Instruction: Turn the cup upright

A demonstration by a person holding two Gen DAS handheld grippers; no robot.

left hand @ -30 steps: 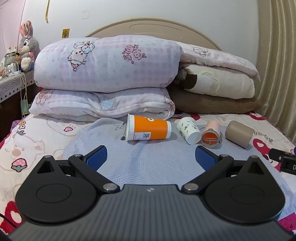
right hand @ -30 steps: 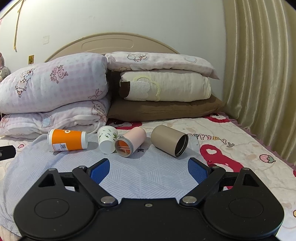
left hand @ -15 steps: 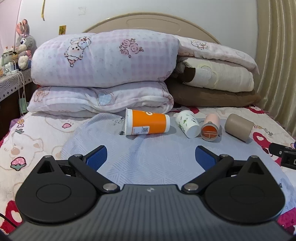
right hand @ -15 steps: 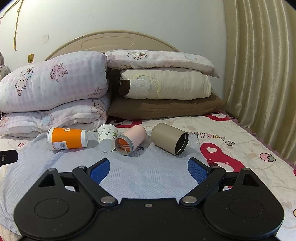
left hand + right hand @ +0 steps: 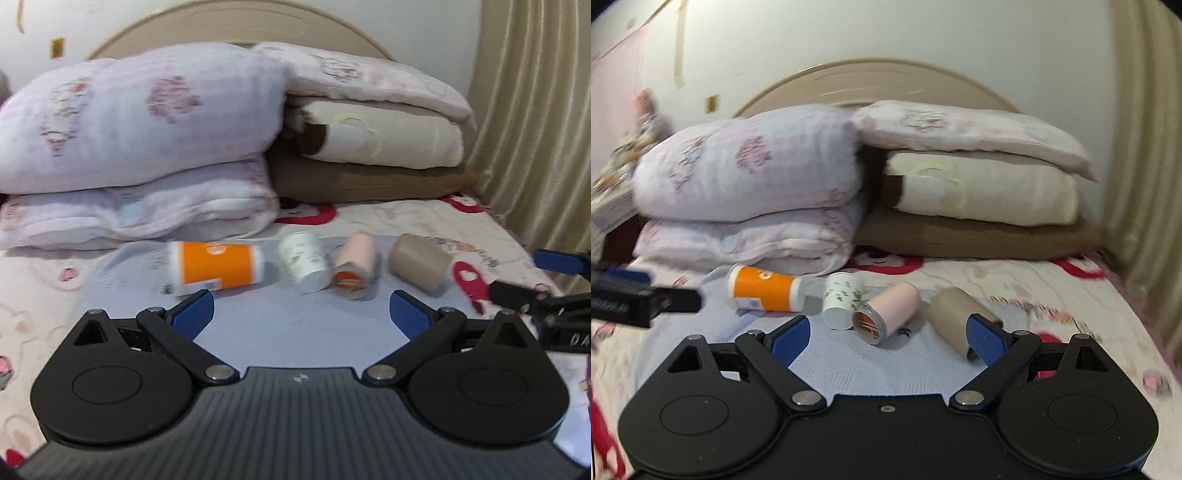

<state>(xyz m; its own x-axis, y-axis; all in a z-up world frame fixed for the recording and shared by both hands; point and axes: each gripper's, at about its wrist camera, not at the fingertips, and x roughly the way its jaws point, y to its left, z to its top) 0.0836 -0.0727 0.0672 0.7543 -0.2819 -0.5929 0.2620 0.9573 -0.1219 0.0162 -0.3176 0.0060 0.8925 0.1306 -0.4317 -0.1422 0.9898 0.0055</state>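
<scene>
Several cups lie on their sides in a row on a pale blue mat (image 5: 295,332) on the bed: an orange and white cup (image 5: 216,267), a small white cup with green leaves (image 5: 304,262), a pink cup (image 5: 356,266) and a tan cup (image 5: 419,267). They also show in the right wrist view: orange (image 5: 764,291), white (image 5: 842,304), pink (image 5: 886,314), tan (image 5: 956,317). My left gripper (image 5: 301,314) is open and empty, short of the cups. My right gripper (image 5: 888,338) is open and empty, close to the pink and tan cups.
Stacked pillows and folded quilts (image 5: 147,140) lie against the headboard behind the cups. A curtain (image 5: 535,110) hangs at the right. A cluttered bedside table (image 5: 609,184) stands at the far left. The patterned bedsheet (image 5: 1052,288) spreads right of the mat.
Both grippers have moved forward toward the cups, which now look larger. The views swung, the right gripper now shows at the left view's right edge. Both stay open.
</scene>
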